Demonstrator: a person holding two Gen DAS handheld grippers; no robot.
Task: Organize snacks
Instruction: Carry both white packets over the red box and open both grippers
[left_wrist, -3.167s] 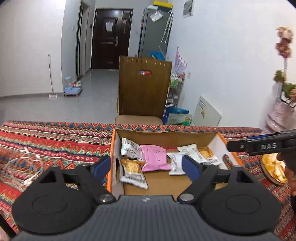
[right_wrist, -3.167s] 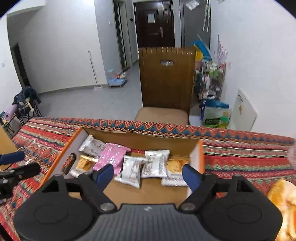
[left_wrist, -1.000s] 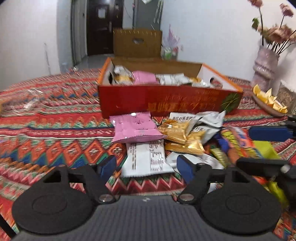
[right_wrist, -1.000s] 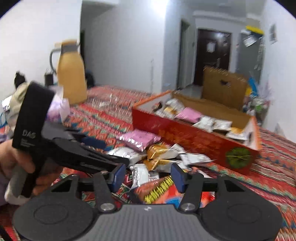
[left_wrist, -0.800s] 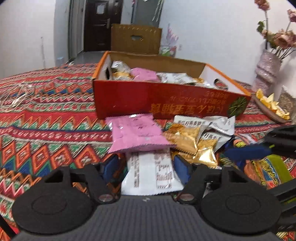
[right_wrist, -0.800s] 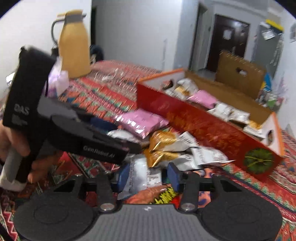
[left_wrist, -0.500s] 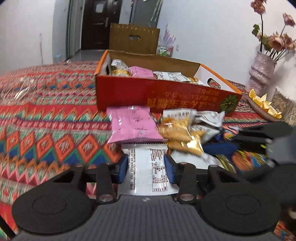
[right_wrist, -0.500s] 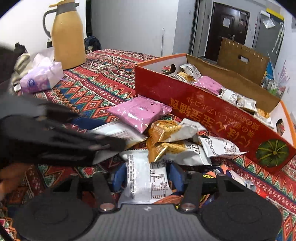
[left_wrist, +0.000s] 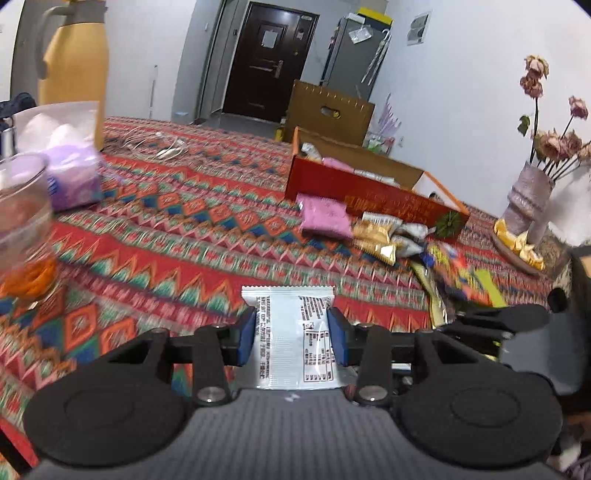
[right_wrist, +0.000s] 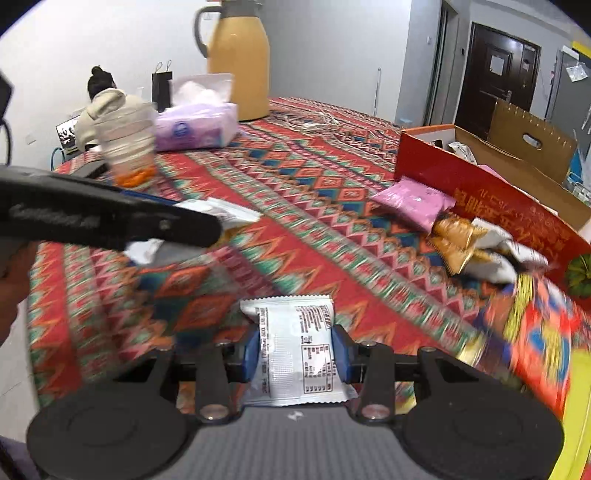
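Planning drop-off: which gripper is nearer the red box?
Right. The right gripper is left of the red box, left gripper farther left; both just closed on white packets.

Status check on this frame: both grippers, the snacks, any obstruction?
Left gripper shut on white packet. Right gripper, just closed, holds second white packet. Pile waits beside red box. Nothing in the way.

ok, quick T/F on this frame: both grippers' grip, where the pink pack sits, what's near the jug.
1. The left gripper is shut on a white snack packet. True.
2. The right gripper is empty. False: it grips its own white packet.
3. The loose pink packet lies inside the red box. False: it lies on the tablecloth in front of it.
4. A tissue pack sits near the yellow jug. True.
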